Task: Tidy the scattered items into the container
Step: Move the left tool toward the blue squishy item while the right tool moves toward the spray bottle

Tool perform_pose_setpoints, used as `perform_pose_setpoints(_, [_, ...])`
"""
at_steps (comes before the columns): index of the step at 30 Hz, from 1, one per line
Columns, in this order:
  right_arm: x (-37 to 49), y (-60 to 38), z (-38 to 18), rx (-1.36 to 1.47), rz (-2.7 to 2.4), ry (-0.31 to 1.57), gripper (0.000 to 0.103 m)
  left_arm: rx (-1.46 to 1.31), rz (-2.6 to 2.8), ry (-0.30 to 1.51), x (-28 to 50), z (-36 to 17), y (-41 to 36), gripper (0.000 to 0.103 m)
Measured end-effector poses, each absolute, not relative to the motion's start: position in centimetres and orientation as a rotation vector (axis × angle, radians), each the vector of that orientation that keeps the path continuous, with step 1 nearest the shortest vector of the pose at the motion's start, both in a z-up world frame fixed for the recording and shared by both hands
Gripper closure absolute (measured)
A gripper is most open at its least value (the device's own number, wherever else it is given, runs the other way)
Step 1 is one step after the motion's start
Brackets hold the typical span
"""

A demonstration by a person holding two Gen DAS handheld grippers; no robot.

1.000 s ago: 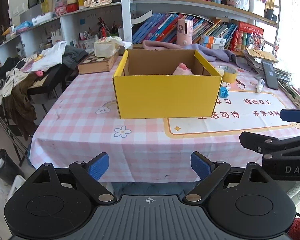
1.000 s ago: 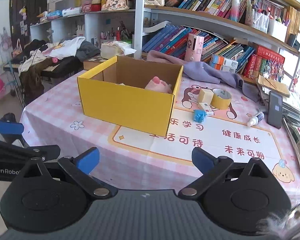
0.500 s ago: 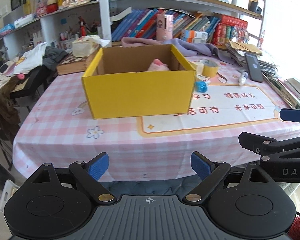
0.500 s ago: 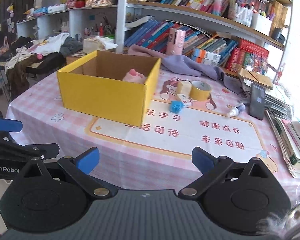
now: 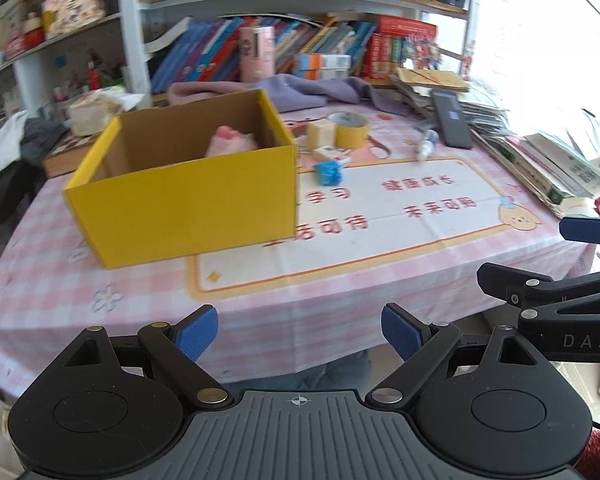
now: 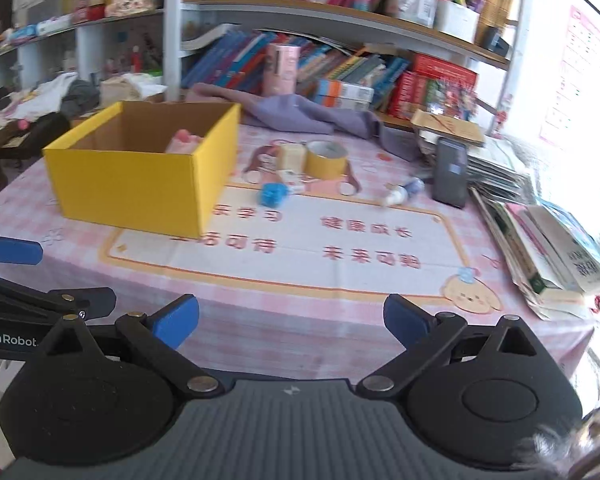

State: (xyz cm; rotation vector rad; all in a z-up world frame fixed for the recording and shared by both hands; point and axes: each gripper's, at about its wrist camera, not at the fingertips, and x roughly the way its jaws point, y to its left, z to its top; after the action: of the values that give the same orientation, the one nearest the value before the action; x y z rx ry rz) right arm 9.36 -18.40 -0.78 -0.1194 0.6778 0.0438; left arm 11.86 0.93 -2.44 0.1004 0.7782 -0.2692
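With both grippers, left (image 5: 299, 334) and right (image 6: 291, 320), held apart and empty, the blue block (image 6: 273, 194) just right of the yellow box (image 6: 140, 176) is best approached first.

Bright daylight floods in from the right, and the window area (image 5: 548, 40) is totally blown out white in both views. Everything beyond the rig looks smeared: the shelf books (image 6: 340, 68) and the printing on the table (image 5: 380, 220) are soft. Classic fisheye bend at the edges, with dark corners.
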Motion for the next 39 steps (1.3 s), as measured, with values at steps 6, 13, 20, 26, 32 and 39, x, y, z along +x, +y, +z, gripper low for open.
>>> perform_pose_setpoints(6, [10.6,-20.8,-0.5,-0.083,-0.006,0.657,0.005,0.127,-0.319,0.749,13.6,-2.1,-1.2,0.012])
perform_pose_setpoints(13, [13.8,-22.4,-0.6,-0.052,-0.03,0.657,0.008,0.187,-0.401,0.695,15.2,-1.8,-4.0,0.012])
perform_pose_setpoints(20, [17.4,-23.6,-1.2,-0.064,-0.014,0.659,0.008,0.211,-0.425,0.684,18.3,-2.3,-6.4,0.012])
perform_pose_setpoints(26, [21.5,-26.8,-1.4,-0.051,-0.014,0.691,0.01,0.19,-0.425,0.716,22.1,-2.8,-9.0,0.013])
perform_pose_setpoints(32, [26.0,-30.3,-1.2,-0.054,0.033,0.712,0.012,0.175,-0.382,0.738,25.9,-2.5,-12.3,0.013])
perform_pose_setpoints(39, [31.8,-34.5,-1.6,-0.013,0.069,0.734,0.012,0.163,-0.293,0.784,30.3,-3.1,-15.2,0.015])
